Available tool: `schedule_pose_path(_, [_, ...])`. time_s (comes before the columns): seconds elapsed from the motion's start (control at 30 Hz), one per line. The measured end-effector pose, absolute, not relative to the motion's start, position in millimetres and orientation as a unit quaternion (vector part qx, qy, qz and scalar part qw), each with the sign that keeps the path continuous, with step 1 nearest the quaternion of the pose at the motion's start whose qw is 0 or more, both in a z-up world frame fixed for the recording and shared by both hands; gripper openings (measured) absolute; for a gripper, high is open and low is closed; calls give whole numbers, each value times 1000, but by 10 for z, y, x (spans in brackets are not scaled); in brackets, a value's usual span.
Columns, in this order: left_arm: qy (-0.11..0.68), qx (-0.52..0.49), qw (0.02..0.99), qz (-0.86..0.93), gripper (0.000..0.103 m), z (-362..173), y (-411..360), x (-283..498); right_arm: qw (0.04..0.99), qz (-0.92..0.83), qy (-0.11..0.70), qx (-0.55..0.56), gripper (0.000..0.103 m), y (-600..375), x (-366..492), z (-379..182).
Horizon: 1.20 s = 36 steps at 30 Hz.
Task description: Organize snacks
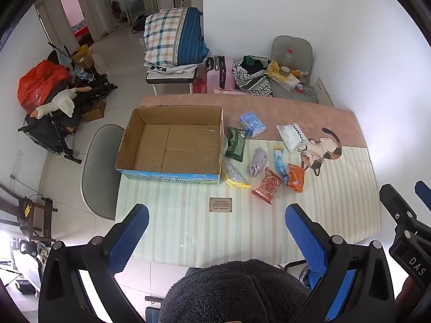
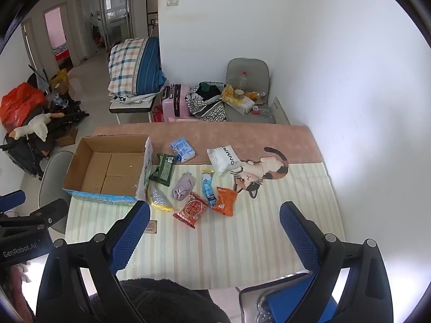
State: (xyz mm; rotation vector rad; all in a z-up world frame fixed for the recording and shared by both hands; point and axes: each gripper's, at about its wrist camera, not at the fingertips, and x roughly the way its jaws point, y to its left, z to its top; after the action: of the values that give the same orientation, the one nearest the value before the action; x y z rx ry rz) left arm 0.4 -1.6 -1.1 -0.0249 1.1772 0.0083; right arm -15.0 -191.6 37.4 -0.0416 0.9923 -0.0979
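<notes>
1. On the desk (image 1: 188, 223), covered by a striped cloth with a cat print, an empty cardboard box (image 1: 172, 145) stands at the left with the snacks scattered just to its right.
2. Both claws hover above the near edge, well apart from every packet: the left claw (image 1: 216, 231) is spread wide and holds nothing, and the right claw (image 2: 215, 231) is likewise released and empty.
3. Nearest the box lie a green packet (image 1: 235, 144), touching the box's right wall, and a yellow-edged silvery pouch (image 1: 234, 176) by its front corner.
4. Further right lie a crumpled lilac wrapper (image 1: 257, 160), a red packet (image 1: 268, 185), a slim blue stick pack (image 1: 280, 164) and an orange packet (image 1: 296, 179); a pale blue pack (image 1: 252, 123) and a white pouch (image 1: 292, 137) lie behind them.
5. All look light, soft film bags, probably slick and easily crushed, so a gentle pinch suits them.
6. A crimped end seam looks like the safest hold; the stick pack is better taken across its middle.
7. The red packet lies closest to the right claw and seems a sensible first pick.
</notes>
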Motion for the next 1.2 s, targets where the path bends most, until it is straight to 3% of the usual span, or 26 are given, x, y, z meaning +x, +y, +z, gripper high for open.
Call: schedule_pose_path(1.2, [543,-24,839,-3,103,-53,108,-53,877,-55,476,-15,99,-1901,-117,373])
